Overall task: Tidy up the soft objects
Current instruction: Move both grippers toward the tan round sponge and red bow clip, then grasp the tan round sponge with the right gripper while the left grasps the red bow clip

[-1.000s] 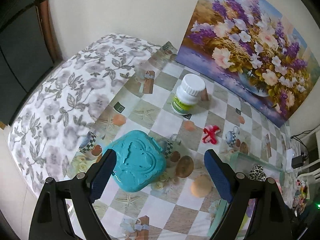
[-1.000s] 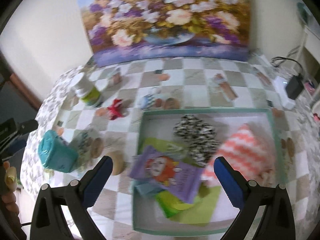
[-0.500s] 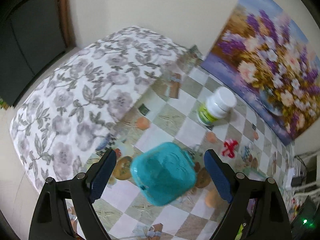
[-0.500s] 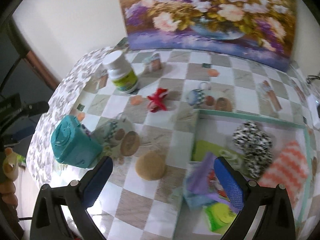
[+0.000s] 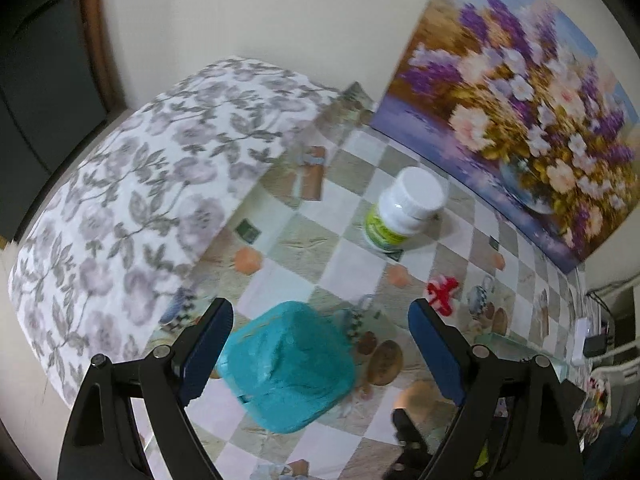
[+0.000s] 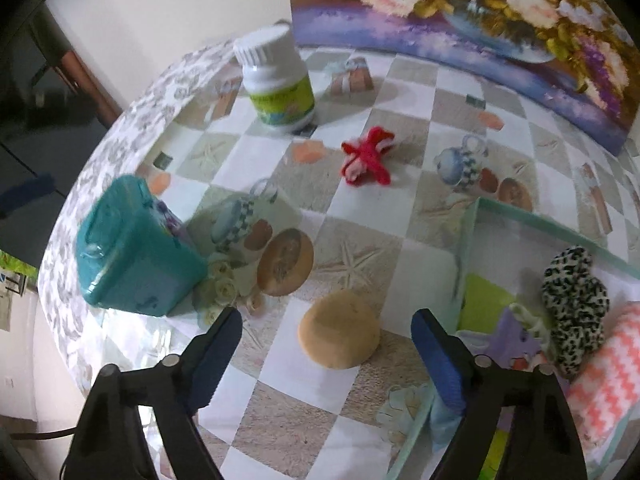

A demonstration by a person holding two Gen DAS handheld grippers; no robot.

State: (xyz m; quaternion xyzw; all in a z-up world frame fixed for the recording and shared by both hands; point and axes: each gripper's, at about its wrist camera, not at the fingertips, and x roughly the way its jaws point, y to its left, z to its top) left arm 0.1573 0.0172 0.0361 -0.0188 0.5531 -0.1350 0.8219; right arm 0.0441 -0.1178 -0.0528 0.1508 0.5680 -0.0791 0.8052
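Right wrist: tan sponge beside tray edge, tablecloth bare around.

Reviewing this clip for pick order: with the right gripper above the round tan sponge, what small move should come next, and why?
Probably lower the right gripper straight down around the tan sponge and close. Its jaws have just been closing a little but are open, nothing pressed, and the sponge lies loose on the table between them, outside the tray that already holds soft items.
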